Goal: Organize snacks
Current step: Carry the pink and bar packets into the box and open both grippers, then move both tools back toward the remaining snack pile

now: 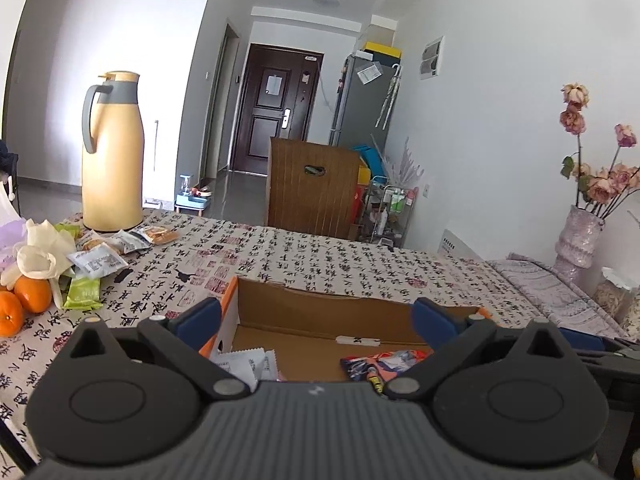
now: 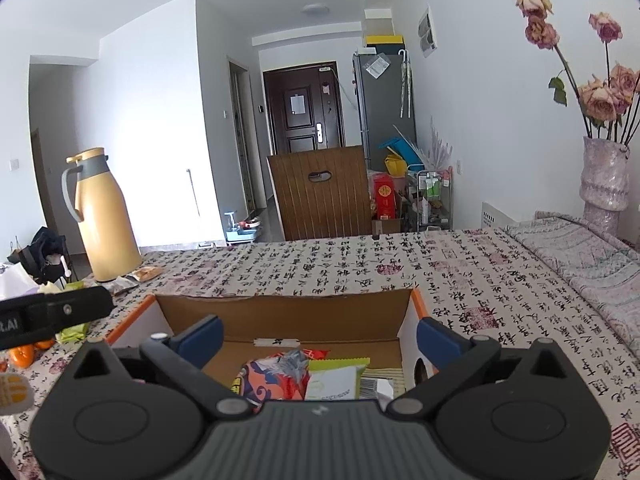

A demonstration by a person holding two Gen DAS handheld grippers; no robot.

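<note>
An open cardboard box [image 1: 352,300] with orange edges sits on the patterned tablecloth; in the right wrist view the box [image 2: 280,310] holds a red-orange packet [image 2: 272,376], a green-and-white packet [image 2: 332,382] and other wrappers. My left gripper [image 1: 316,316] hangs over the box's near side, jaws wide open with nothing between them. My right gripper [image 2: 318,338] is also wide open and empty above the box. White wrappers [image 1: 248,364] and a red packet [image 1: 384,362] lie inside. Loose snack packets [image 1: 100,258] remain by the thermos, with a green packet [image 1: 82,292] nearer.
A tall yellow thermos [image 1: 112,152] stands at the table's far left. Oranges [image 1: 24,304] and white cloth flowers [image 1: 40,252] lie at the left edge. A vase of dried roses [image 2: 604,176] stands on the right. A wooden chair back [image 1: 312,184] rises behind the table.
</note>
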